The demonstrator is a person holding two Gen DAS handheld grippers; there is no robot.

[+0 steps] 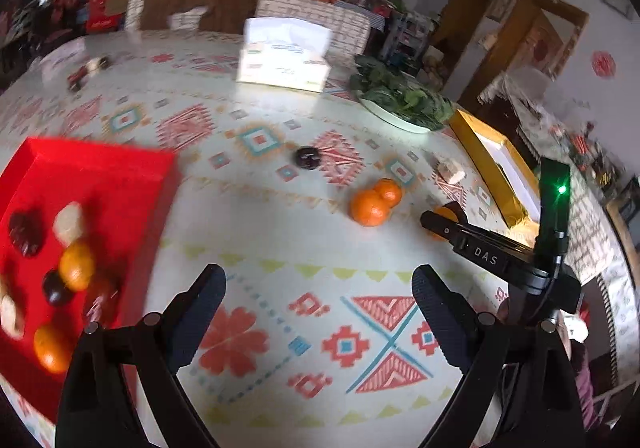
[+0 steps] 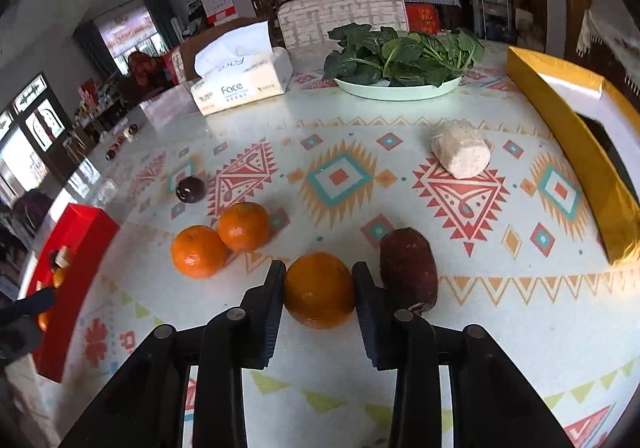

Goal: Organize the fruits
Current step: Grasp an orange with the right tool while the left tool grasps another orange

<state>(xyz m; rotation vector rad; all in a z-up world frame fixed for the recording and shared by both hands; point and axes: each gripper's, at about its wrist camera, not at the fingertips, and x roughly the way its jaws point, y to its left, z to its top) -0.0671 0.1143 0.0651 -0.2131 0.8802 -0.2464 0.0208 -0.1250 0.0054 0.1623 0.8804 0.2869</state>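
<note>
My right gripper (image 2: 319, 290) was clamped on an orange (image 2: 319, 290) beside a dark brown fruit (image 2: 408, 274); my left gripper (image 1: 319, 288) hung empty, fingers wide apart, near the red tray (image 1: 120, 183)

Fruit-strewn patterned table (image 2: 344, 400), red tray (image 2: 80, 248).

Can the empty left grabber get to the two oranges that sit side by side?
Probably yes. The left gripper has its fingers wide open with nothing in them, and only bare tablecloth lies between it and the two oranges. The right gripper, shut on another orange, sits off to their side, not in the way.
</note>
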